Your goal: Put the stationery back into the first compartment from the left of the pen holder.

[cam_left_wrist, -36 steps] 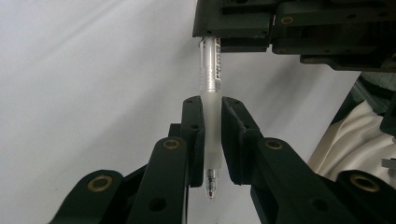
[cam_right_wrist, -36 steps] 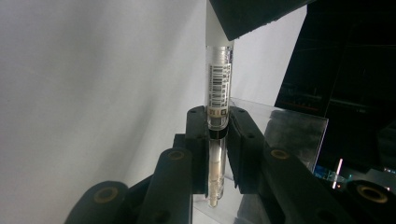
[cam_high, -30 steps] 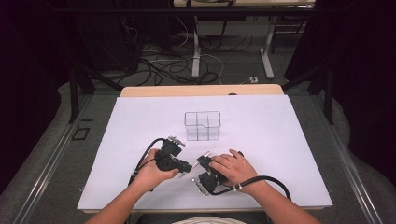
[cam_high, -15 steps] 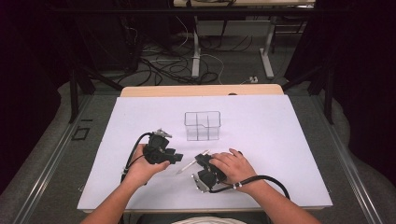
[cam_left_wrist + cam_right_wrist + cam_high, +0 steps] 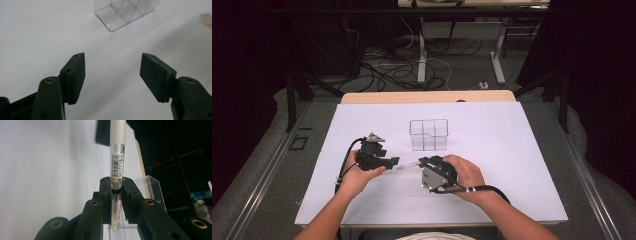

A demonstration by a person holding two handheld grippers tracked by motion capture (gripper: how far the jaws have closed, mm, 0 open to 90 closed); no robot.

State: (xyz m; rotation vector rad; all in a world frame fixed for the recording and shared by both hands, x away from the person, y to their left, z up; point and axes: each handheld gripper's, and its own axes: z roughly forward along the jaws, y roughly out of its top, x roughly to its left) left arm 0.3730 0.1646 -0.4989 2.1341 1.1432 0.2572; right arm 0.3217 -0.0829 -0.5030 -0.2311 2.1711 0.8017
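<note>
Spreading white across the frame, the table point(image 5: 522, 165) carries a clear divided organizer point(image 5: 428, 134) near its middle. Just in front of the organizer, the right gripper point(image 5: 421, 162) is clamped on a clear-barrelled pen point(image 5: 117, 162), which points leftward over the table toward the left gripper point(image 5: 395, 161). That left gripper's jaws stand wide apart, gripping nothing, short of the pen's tip.

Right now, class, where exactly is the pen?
The pen is clamped in the right tool. In the high view it sticks out toward the left tool, just in front of the clear organiser box.
</note>
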